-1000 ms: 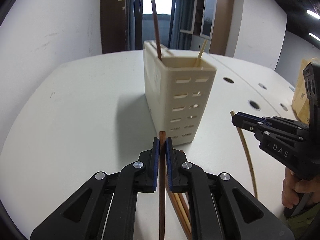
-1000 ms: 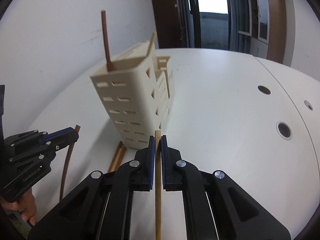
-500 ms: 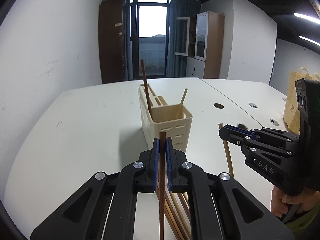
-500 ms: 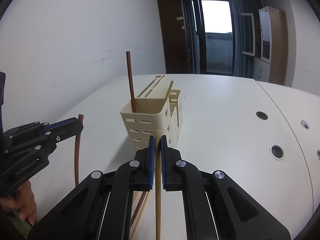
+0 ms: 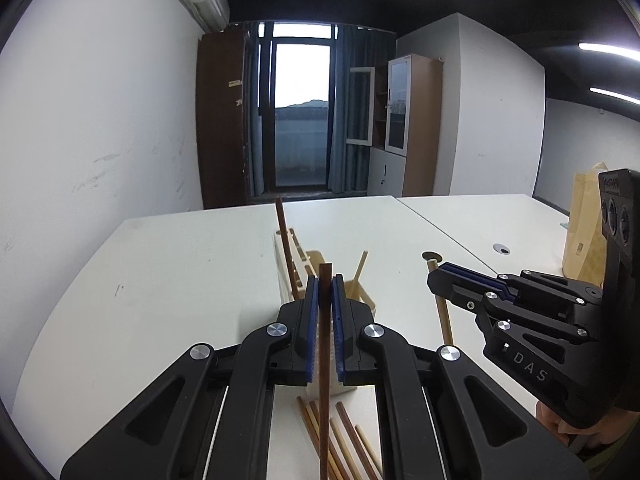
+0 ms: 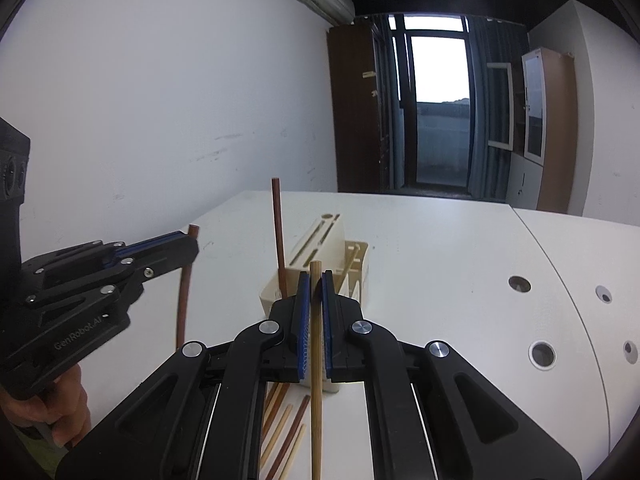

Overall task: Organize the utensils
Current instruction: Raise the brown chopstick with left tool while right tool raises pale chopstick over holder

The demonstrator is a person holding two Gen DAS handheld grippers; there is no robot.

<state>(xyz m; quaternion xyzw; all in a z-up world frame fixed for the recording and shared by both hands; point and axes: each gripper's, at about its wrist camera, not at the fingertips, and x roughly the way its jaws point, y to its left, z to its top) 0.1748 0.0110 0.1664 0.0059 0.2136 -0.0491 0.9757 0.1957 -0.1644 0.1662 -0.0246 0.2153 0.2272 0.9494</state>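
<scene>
Left wrist view: we see wide bare table (image 5: 180, 280) left of the cream holder (image 5: 286, 268); our left gripper (image 5: 325, 280) clamps a dark chopstick (image 5: 324, 380), our right gripper (image 6: 316, 280) a pale chopstick (image 6: 316, 380).

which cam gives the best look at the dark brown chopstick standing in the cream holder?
Right wrist view: the dark brown chopstick shows nearly full length, upright against the white wall, entering the cream slotted utensil holder. Left wrist view shows the chopstick too, but the shut left gripper hides its lower part.
</scene>
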